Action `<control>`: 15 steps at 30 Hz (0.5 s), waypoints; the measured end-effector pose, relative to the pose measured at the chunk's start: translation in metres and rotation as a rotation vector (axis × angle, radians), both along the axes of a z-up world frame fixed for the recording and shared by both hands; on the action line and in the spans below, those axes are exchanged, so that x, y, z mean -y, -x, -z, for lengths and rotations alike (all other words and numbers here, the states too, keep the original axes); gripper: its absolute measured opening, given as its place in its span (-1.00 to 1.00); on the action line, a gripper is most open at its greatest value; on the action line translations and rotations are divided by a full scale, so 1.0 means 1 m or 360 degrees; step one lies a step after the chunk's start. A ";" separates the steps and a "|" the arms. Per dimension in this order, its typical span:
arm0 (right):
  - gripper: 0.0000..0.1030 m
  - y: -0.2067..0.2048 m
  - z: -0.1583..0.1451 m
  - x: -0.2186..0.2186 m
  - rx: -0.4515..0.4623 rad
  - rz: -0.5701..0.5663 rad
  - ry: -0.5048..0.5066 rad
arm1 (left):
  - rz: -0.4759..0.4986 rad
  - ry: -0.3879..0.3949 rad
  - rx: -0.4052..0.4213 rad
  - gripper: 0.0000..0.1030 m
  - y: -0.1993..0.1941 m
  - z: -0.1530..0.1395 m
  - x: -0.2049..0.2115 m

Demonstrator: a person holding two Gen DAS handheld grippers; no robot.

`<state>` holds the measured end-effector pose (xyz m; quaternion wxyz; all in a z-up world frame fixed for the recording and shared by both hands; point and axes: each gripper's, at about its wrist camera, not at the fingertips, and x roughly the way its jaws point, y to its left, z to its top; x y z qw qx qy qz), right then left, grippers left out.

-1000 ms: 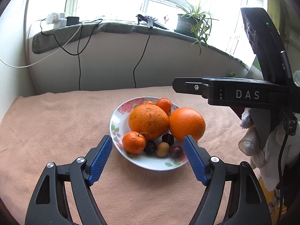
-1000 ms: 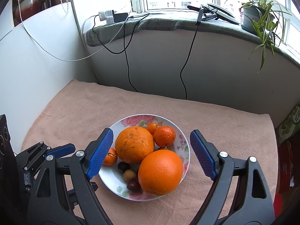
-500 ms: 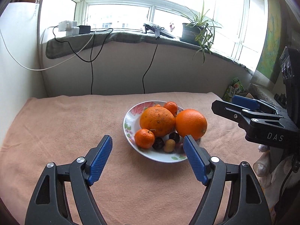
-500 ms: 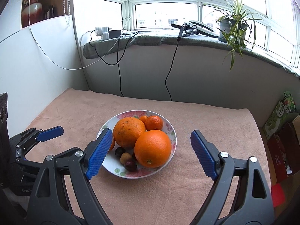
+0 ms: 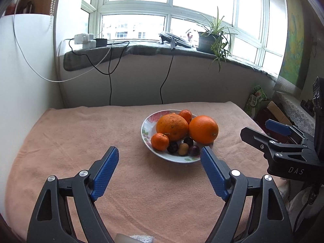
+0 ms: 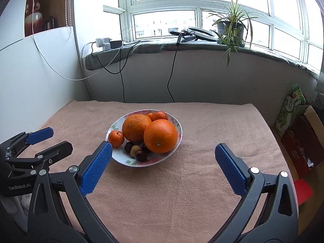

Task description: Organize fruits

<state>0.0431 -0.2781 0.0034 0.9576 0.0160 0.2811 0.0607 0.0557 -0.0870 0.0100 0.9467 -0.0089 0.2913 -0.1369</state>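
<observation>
A white floral plate (image 5: 146, 141) (image 6: 179, 134) stands on the towel, holding a rough orange (image 5: 172, 126) (image 6: 136, 127), a smooth orange (image 5: 203, 129) (image 6: 160, 135), a small mandarin (image 5: 160, 141) (image 6: 116, 138), another mandarin behind (image 5: 185, 115) (image 6: 160, 115) and several small dark and tan fruits (image 5: 183, 148) (image 6: 135, 150). My left gripper (image 5: 159, 154) (image 6: 58, 139) hangs short of the plate's near rim, jaws opening, nothing between them. My right gripper (image 6: 163, 148) (image 5: 261, 130) is also back from the plate, jaws opening wide and empty.
A peach towel (image 6: 182, 192) covers the table. A white wall panel (image 6: 40, 81) runs along the left, and a low wall with hanging cables (image 6: 172, 77) stands behind. Boxes and a green packet (image 6: 291, 105) sit past the right edge.
Both grippers have drawn back from the plate, which now looks smaller and farther off. The right jaws have spread wider and the left jaws a little wider.
</observation>
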 end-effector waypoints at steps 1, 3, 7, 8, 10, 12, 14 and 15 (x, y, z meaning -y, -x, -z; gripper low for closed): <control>1.00 0.001 0.000 0.000 -0.0001 0.0002 -0.0008 | -0.0005 -0.0001 0.0008 0.61 0.002 -0.001 -0.001; 1.00 0.002 0.000 0.001 -0.0004 0.0007 -0.0015 | -0.0016 -0.0010 0.0018 0.61 0.005 -0.002 -0.001; 1.00 0.003 0.001 0.000 -0.0009 0.0014 -0.0024 | -0.0027 -0.0002 0.0017 0.61 0.008 -0.003 -0.002; 1.00 0.003 0.002 0.000 -0.0012 0.0013 -0.0024 | -0.0027 -0.0004 0.0017 0.61 0.008 -0.003 -0.002; 1.00 0.004 0.003 -0.001 -0.0017 0.0013 -0.0022 | -0.0026 -0.0006 0.0019 0.61 0.009 -0.002 -0.002; 1.00 0.004 0.003 -0.001 -0.0021 0.0009 -0.0025 | -0.0031 -0.0010 0.0018 0.61 0.010 -0.002 -0.001; 1.00 0.004 0.003 -0.001 -0.0019 0.0010 -0.0025 | -0.0035 -0.0007 0.0019 0.61 0.011 -0.001 -0.002; 1.00 0.005 0.003 -0.002 -0.0017 0.0011 -0.0024 | -0.0035 -0.0006 0.0019 0.61 0.012 -0.001 -0.002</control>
